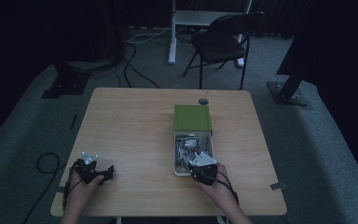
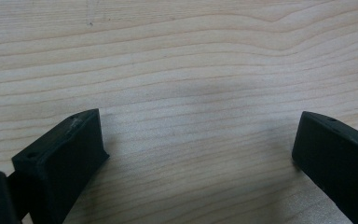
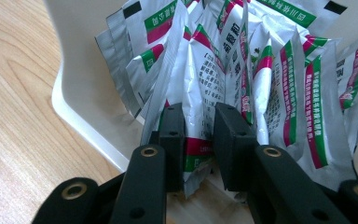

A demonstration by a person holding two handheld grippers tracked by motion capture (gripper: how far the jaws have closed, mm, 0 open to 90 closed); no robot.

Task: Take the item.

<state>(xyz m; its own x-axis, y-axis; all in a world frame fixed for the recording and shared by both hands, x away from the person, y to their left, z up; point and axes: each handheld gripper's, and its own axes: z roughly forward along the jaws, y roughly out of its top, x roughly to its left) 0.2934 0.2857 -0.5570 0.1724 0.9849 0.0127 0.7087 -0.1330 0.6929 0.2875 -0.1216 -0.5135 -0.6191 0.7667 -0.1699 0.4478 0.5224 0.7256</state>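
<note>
A white box point(image 1: 176, 158) full of silver sachets with green and red print point(image 3: 279, 79) lies at the table's right of centre, its green lid point(image 1: 192, 117) resting just beyond it. My right gripper point(image 3: 199, 140) reaches into the near end of the box point(image 3: 81, 93) and is shut on one sachet point(image 3: 209, 88), pinched by its lower edge between the two black jaws. In the high view the right gripper point(image 1: 200, 164) sits over the box's near end. My left gripper point(image 1: 110, 171) rests on the table's near left corner, open, with bare wood between its fingers point(image 2: 70, 154).
The wooden table point(image 1: 135, 130) has a small round dark object point(image 1: 203, 101) near its far edge. A black folding chair point(image 1: 223, 42) and a white desk leg stand beyond the table, with cables on the carpet.
</note>
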